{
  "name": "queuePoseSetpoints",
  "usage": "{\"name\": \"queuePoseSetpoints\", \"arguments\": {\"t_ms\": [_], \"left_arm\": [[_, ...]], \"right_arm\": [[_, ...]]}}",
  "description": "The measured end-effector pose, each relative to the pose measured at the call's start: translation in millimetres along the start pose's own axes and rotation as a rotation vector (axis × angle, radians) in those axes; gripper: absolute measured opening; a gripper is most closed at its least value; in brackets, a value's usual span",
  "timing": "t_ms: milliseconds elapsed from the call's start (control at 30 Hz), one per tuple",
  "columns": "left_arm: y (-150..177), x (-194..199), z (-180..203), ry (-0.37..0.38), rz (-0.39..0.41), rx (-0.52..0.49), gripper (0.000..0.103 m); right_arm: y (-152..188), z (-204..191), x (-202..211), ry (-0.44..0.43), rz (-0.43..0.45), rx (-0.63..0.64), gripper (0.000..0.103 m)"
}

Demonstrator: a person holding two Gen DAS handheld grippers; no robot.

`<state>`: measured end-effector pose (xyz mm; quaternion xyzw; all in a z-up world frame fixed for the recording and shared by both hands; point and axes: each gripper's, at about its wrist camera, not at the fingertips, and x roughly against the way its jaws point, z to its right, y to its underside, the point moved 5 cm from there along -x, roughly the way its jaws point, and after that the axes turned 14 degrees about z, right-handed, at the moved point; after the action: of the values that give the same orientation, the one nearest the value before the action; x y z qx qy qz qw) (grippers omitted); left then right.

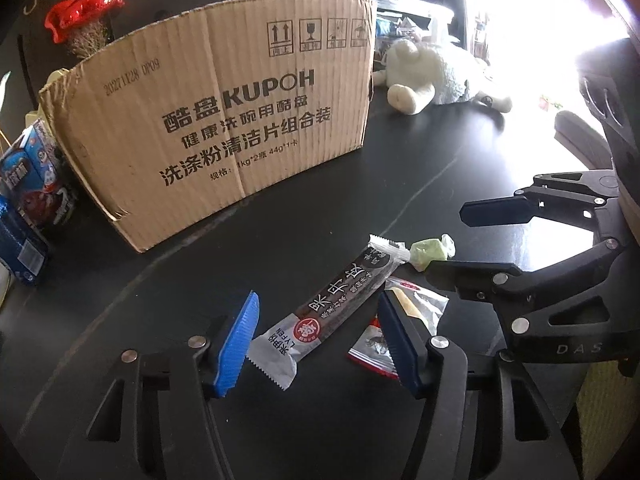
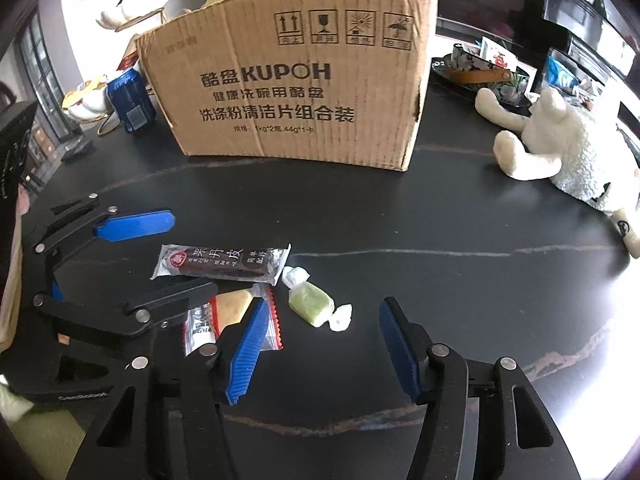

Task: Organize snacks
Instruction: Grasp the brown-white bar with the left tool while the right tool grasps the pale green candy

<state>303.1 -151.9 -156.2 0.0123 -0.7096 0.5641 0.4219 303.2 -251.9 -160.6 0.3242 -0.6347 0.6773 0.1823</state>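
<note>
While left tongs point(image 1: 316, 340) gape, red-edged packet point(image 1: 416, 312) lies half hidden.

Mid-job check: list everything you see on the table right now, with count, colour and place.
Cardboard box: one, brown, table centre, far side.
Dark snack bar: one, brown and white wrapper, near front.
Green candy: one, clear twist wrapper, right of the bar.
Red-edged snack packet: one, clear with yellow contents, under the bar's near side.
Plush toy: one, white, right of box.
Blue cartons: several, left of box.
Table: one, black.
Left hand-held gripper: open, straddling the bar.
Right hand-held gripper: open, near the candy.
</note>
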Motion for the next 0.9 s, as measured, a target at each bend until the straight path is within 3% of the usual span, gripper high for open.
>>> {"name": "queuePoseSetpoints", "arguments": {"t_ms": [300,533,900], "left_arm": [[-0.8,-7.4,-0.7,0.046,-0.013,0.012,0.048],[-0.3,-16.3,2.9,0.082,-0.04,0.022,0.026],[0.9,-12.7,-7.4,0.084,-0.032,0.119,0.019]], "right_arm": [[-2.0,0.1,-5.9,-0.016,-0.001,-0.003,0.053],[-2.9,0.1,-12.2,-0.025,-0.013,-0.007,0.048],[-2.0,-3.8,-18.0,-0.03,-0.029,0.002,0.033]]}}
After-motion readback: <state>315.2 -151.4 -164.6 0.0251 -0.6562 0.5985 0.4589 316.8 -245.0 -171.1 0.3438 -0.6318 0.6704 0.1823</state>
